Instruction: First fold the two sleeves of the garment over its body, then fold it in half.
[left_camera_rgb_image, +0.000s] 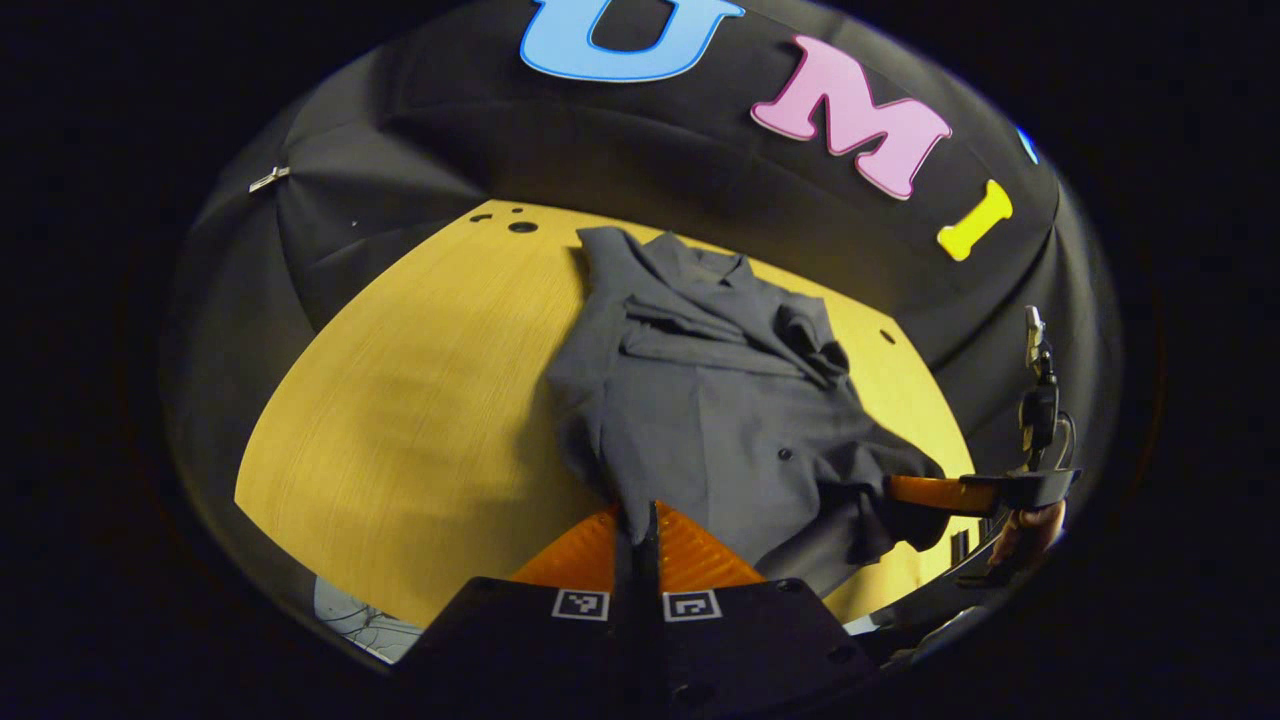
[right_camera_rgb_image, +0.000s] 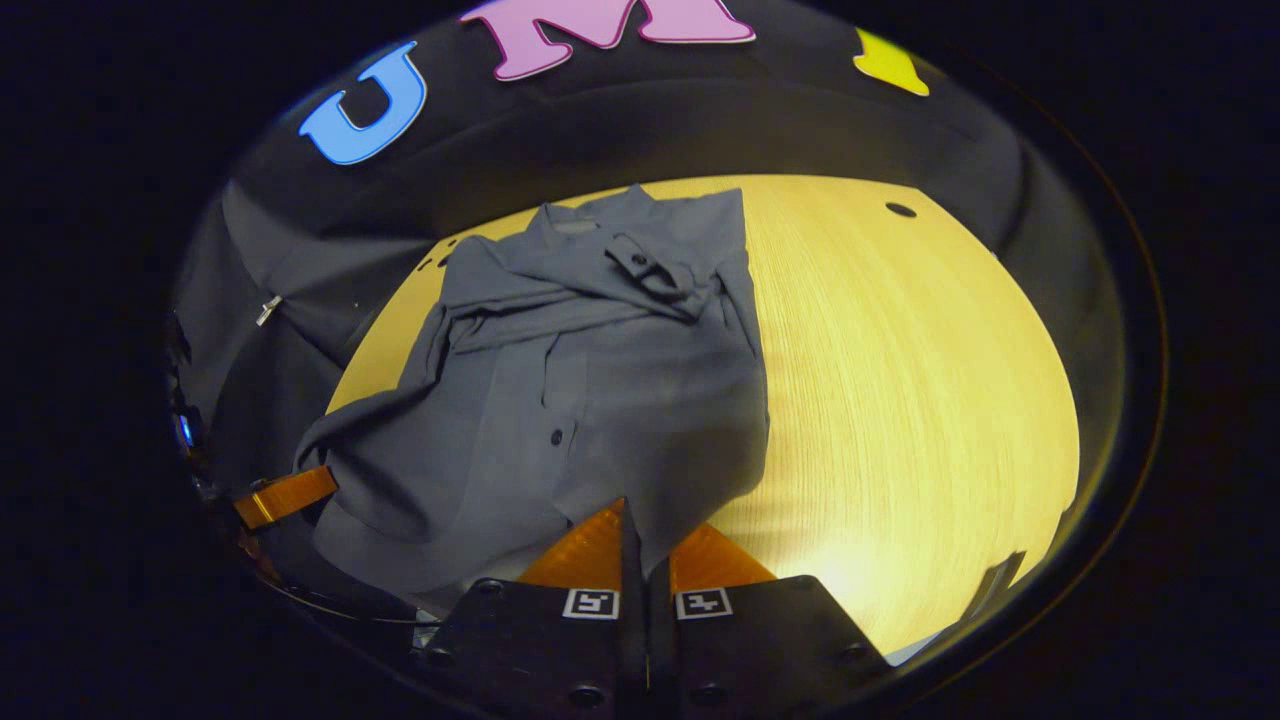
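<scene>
At the near hem of the dark grey button-front shirt (left_camera_rgb_image: 700, 400), the left gripper (left_camera_rgb_image: 637, 535) has its fingers drawn narrow on a fold of cloth, both pressing on one bottom corner. The right gripper (right_camera_rgb_image: 632, 540) is pinched the same way on the other bottom corner, its fingers close together with grey fabric running down between them. In the left gripper view the right gripper shows again at the far side of the hem, with a person's hand (left_camera_rgb_image: 1030, 530) behind it.

Both sleeves already lie crossed over the chest near the collar, so the corner grips look like the start of the fold in half: holding the two hem corners lets the bottom edge be carried up toward the collar evenly.

The shirt rests on the round yellow wooden table (right_camera_rgb_image: 900, 380), collar toward the booth wall, with bare wood at the side. No boxes, bins or other containers appear on the table.
</scene>
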